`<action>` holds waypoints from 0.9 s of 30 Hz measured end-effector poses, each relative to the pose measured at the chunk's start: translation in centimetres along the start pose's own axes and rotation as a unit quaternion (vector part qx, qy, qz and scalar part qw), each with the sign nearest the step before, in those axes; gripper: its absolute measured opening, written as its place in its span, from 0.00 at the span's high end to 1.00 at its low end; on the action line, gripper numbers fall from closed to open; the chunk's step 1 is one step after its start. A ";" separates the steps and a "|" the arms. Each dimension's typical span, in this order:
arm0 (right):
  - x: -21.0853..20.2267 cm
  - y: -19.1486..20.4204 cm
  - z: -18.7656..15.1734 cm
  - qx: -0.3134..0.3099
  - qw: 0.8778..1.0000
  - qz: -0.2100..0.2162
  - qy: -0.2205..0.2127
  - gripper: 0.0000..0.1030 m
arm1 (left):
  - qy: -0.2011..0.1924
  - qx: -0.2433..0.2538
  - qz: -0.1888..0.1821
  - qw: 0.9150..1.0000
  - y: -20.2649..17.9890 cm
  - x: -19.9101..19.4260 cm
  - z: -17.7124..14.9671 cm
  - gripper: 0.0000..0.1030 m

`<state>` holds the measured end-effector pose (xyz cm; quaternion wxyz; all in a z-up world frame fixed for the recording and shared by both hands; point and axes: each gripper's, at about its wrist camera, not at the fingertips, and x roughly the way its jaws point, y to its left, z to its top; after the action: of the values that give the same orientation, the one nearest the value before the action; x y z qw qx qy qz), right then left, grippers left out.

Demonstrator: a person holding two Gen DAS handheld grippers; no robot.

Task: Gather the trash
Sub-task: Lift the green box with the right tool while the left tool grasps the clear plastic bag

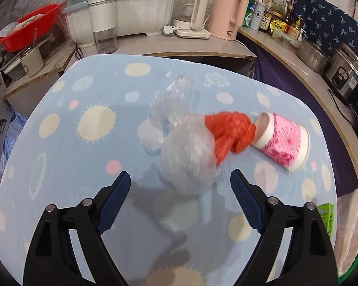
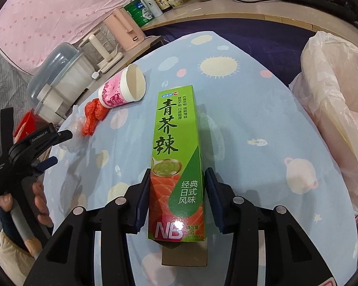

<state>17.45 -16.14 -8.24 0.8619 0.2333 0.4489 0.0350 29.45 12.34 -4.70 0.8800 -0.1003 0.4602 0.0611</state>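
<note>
Right hand-held gripper [image 2: 176, 183] clamped on green carton [image 2: 176, 143]; left hand-held gripper [image 1: 180, 178] spread wide before clear plastic wrap [image 1: 186, 157].

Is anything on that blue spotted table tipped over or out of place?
Yes: the pink paper cup lies on its side, mouth against a crumpled red bag, with clear plastic wrap beside it. Nothing looks spilled.

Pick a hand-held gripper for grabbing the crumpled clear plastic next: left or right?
Left. The left hand-held gripper is open and empty, with the clear plastic just ahead of its fingertips. The right hand-held gripper is clamped on the green box.
</note>
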 end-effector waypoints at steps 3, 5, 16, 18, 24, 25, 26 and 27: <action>0.2 0.1 0.4 0.000 1.000 0.002 -0.001 0.59 | 0.003 0.003 -0.004 1.000 0.0 1.0 0.7 0.34; 0.3 0.2 0.5 0.001 1.000 0.004 0.000 0.59 | 0.011 0.007 -0.007 1.000 0.0 1.6 0.8 0.55; -0.6 0.8 0.5 0.000 1.000 0.014 -0.011 0.59 | -0.009 0.033 -0.014 0.999 -0.8 -2.0 -1.1 0.83; -1.3 0.9 0.4 -0.002 1.000 0.018 -0.017 0.59 | -0.009 0.032 -0.024 0.999 -0.9 -3.5 -1.6 0.83; -4.2 0.6 0.1 -0.002 0.999 0.029 -0.041 0.59 | -0.024 0.042 -0.061 0.997 -2.7 -8.3 -3.5 0.83; -4.7 0.4 0.1 -0.001 0.999 0.030 -0.045 0.59 | -0.026 0.047 -0.068 0.996 -3.2 -9.0 -3.9 0.83; -5.3 0.2 0.0 0.001 0.998 0.031 -0.050 0.59 | -0.028 0.052 -0.074 0.995 -3.7 -9.6 -4.3 0.83; -5.9 -0.2 -0.1 0.003 0.998 0.032 -0.055 0.59 | -0.030 0.059 -0.082 0.994 -4.4 -10.4 -4.8 0.83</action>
<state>13.84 -17.83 -3.90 0.8829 0.2519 0.3933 0.0484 20.58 6.82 1.71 0.9000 -0.0833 0.4264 -0.0352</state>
